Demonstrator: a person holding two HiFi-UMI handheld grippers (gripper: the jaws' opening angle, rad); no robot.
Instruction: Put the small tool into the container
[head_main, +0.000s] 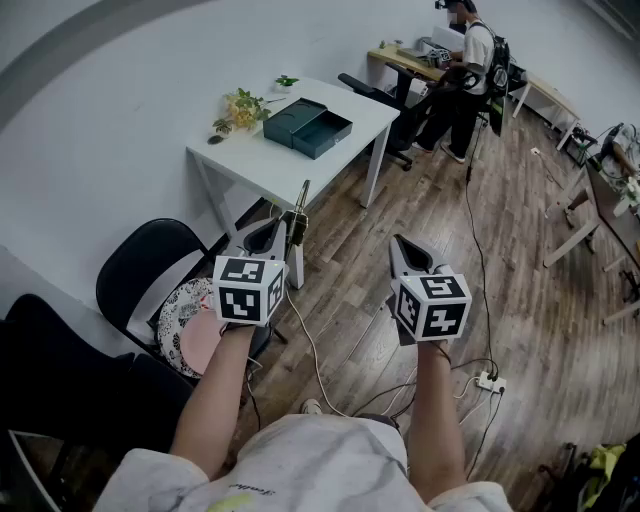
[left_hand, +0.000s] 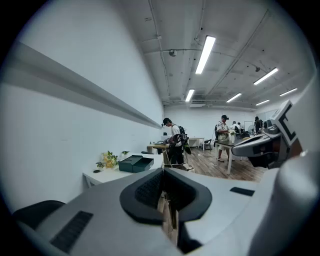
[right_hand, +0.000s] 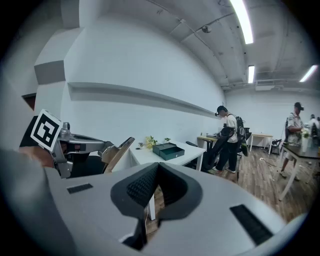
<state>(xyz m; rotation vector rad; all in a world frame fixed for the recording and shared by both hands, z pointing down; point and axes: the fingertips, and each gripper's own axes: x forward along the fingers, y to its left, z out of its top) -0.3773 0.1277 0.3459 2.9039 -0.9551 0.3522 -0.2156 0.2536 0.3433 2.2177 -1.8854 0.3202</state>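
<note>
A dark green open container (head_main: 308, 127) lies on a white table (head_main: 300, 165) some way ahead of me. My left gripper (head_main: 282, 232) is shut on a small thin tool (head_main: 298, 212) that sticks up past its jaws, well short of the table. In the left gripper view the tool (left_hand: 169, 212) sits between the pads, with the container (left_hand: 135, 163) far off. My right gripper (head_main: 405, 250) is held over the wooden floor, shut with nothing in it. The right gripper view shows the left gripper (right_hand: 105, 150), the tool (right_hand: 119, 152) and the container (right_hand: 168, 150).
A black chair (head_main: 150, 265) with a patterned cushion (head_main: 190, 320) stands at my left. Cables (head_main: 320, 360) and a power strip (head_main: 490, 381) lie on the floor. Flowers (head_main: 243, 107) sit on the table's far corner. A person (head_main: 465, 70) stands at a desk behind.
</note>
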